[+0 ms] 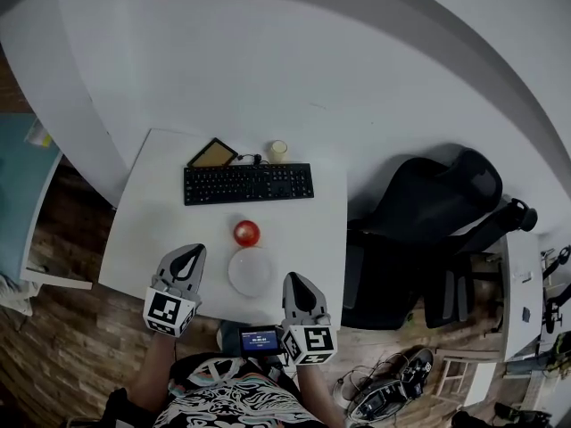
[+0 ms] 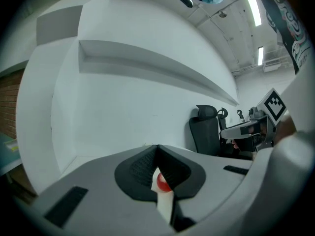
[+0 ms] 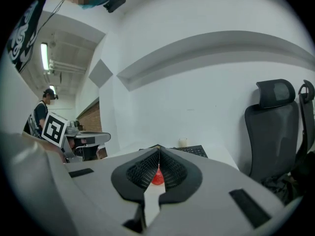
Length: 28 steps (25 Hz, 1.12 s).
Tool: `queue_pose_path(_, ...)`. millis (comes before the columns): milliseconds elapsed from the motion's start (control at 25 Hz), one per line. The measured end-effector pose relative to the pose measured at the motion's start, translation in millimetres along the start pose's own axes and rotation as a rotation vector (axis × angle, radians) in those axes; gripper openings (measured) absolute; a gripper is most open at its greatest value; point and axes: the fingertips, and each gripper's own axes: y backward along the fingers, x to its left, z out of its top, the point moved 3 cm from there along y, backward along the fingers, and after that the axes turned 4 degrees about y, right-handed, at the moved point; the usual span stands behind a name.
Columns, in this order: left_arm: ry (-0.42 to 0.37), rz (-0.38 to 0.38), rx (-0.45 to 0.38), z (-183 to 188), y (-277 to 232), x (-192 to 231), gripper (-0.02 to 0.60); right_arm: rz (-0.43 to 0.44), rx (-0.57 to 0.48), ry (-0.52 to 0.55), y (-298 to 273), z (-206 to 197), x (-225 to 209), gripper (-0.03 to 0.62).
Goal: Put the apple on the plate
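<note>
The apple (image 1: 247, 233) is set on the table (image 1: 147, 230) just behind the plate (image 1: 251, 272), close to its rim; it is round, so no long axis is shown. A keyboard (image 1: 248, 184) is laid farther behind the plate. The left gripper (image 1: 188, 255) and right gripper (image 1: 295, 283), both closed and empty, are held at the plate's sides.

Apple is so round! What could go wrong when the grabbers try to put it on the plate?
1. Both the left gripper and the right gripper are shut; arriving unopened, they could poke the apple and roll it toward the keyboard.
2. The plate lies between the grippers and the apple, near the table's front edge; a low reach might shove it.
3. The round apple may roll off the plate.
</note>
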Motion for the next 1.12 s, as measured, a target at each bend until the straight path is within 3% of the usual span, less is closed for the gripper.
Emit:
queue_pose_path(520,0.019,-0.034,0.061,-31,-53,11,0.013,0.010,0.093,0.014,-51,-20,-21,0.028)
queue_pose_path(1120,0.009,-0.074,0.166,-87,-106,-2,0.014,0.112,0.192,0.025,-100,-72,-37,0.028)
